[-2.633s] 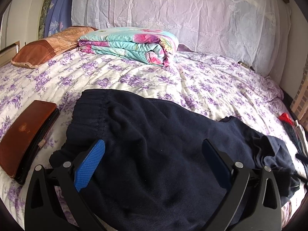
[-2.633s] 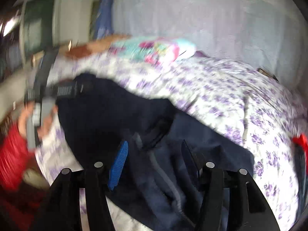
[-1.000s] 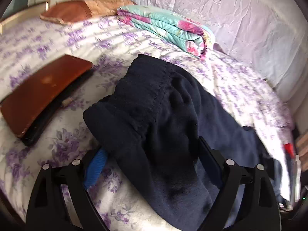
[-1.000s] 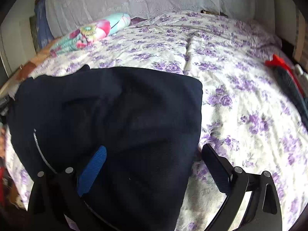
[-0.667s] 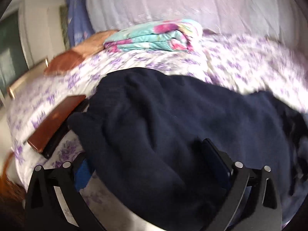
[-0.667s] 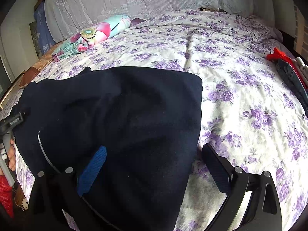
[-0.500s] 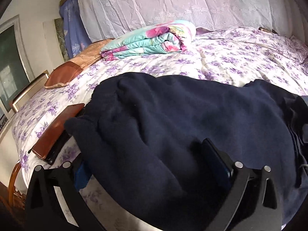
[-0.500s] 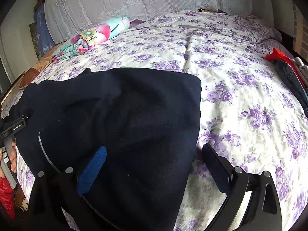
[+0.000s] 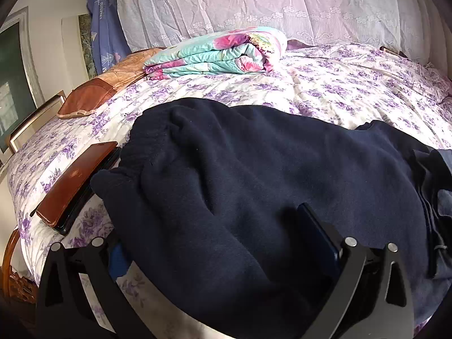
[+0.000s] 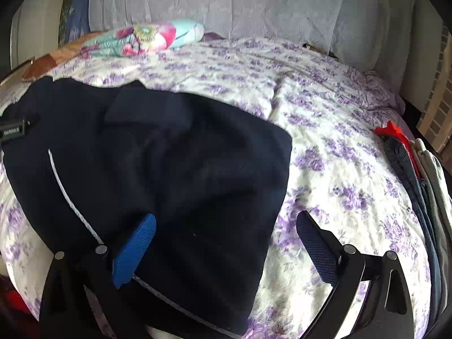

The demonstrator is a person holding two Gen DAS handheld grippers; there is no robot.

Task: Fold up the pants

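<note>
Left wrist view: the navy pants (image 9: 254,186) lie folded on the floral bed (image 9: 353,90), waistband beside a brown wallet (image 9: 76,183). The left gripper (image 9: 223,243) stands spread wide after just opening; cloth lies between the jaws, unpinched. A folded quilt (image 9: 217,53) sits near the headboard. Right wrist view: the right gripper (image 10: 226,243) is spread wide over the pants' (image 10: 169,175) right edge, gripping nothing. Stacked clothes (image 10: 418,169) lie at the bed's right edge.

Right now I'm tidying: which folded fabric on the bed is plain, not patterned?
The navy pants in front; the folded quilt near the headboard is floral.
</note>
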